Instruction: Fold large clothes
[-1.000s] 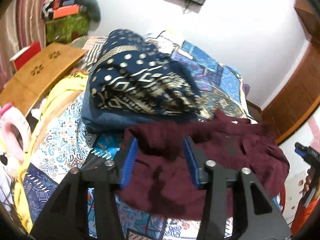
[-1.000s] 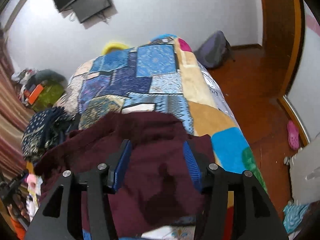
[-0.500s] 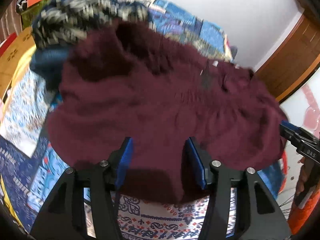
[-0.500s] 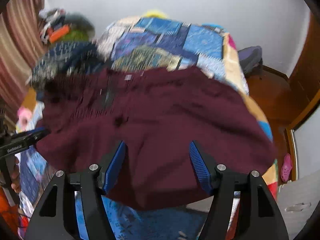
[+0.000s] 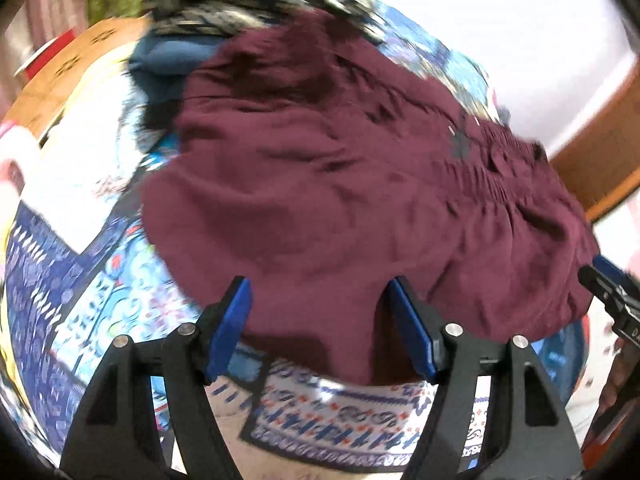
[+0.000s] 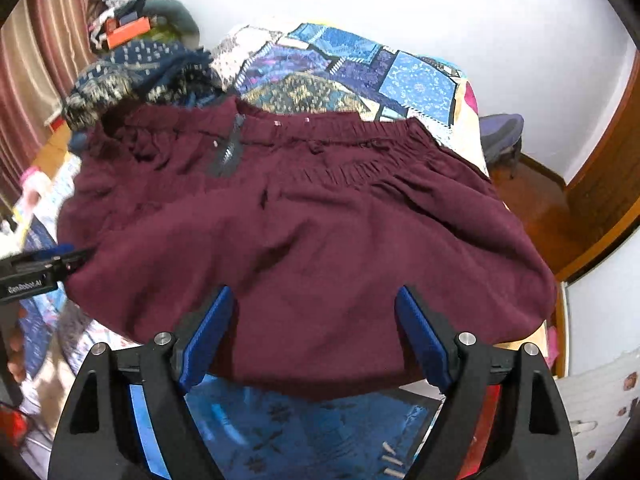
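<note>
Maroon garment (image 6: pixel 304 236) now spread flat crosswise on bed (image 6: pixel 360 76), waistband away; both hand-held grippers (image 5: pixel 320 320) (image 6: pixel 316 328) agape.

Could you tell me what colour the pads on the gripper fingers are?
Blue pads, clearest in the right wrist view.

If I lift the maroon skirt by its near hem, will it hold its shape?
Probably not: the maroon gathered-waist fabric skirt lies in soft wrinkles, so it likely hangs limp. It drapes over the patchwork bed cover, suggesting light cloth. Its elastic waist may bunch.
</note>
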Tool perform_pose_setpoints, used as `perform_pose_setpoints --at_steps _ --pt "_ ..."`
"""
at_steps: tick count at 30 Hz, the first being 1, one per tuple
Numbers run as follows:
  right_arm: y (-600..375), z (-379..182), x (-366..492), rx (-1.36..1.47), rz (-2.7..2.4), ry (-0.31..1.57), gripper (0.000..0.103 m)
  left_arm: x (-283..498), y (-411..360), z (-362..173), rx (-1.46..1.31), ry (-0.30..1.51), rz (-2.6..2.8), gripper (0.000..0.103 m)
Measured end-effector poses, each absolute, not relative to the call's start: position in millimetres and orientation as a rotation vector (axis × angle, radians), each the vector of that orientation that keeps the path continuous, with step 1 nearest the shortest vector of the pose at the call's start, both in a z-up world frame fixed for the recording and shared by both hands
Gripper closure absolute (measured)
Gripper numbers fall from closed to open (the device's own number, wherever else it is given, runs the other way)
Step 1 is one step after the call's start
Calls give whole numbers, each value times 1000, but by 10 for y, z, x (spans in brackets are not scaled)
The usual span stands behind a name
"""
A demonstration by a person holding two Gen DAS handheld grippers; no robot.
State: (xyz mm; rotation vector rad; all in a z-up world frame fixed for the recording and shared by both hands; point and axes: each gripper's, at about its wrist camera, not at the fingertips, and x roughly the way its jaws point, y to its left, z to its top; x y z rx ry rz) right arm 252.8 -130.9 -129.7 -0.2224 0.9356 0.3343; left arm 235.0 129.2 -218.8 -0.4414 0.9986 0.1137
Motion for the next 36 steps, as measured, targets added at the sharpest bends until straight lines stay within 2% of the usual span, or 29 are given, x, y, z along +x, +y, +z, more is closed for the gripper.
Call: perform_pose_setpoints --at_steps 5,10,13,17,20,22,28,29,31,32,34,36 --pt "-1253 -1090 2477 -201 328 870 22 2135 1731 -2241 -619 972 176 33" --pt "-1168 -1014 2440 -188 341 832 22 2021 2086 -2550 -887 971 170 33" --pt "-1133 -1029 2446 -188 332 816 22 2062 2183 -2782 -1073 970 103 33" --pt "-1120 -1095 2468 -200 325 847 22 2169 2201 -2956 -1182 947 87 33" --pt "-1158 -1136 2470 -198 317 866 22 2297 2252 -2976 -1219 901 84 24" --pt "-1191 -1166 2491 -192 313 879 22 2403 2281 -3009 -1244 870 96 15" --pt "-1267 -1241 2544 -149 298 925 22 2628 2332 -3058 -1311 783 143 15" --pt "-1280 -1244 2546 -141 300 929 22 2664 2302 -3051 -1307 782 161 17" --pt "-1305 -1246 2553 -128 301 941 22 2679 2254 -2962 -1266 776 200 32" --pt "-1320 -1240 2558 -122 299 945 22 2719 2210 -2908 -1243 775 216 36" --pt "-1344 -1227 2565 -113 302 952 22 2697 2150 -2747 -1171 767 247 54" --pt "-1369 -1202 2575 -100 309 956 22 2668 2116 -2563 -1118 742 262 62"
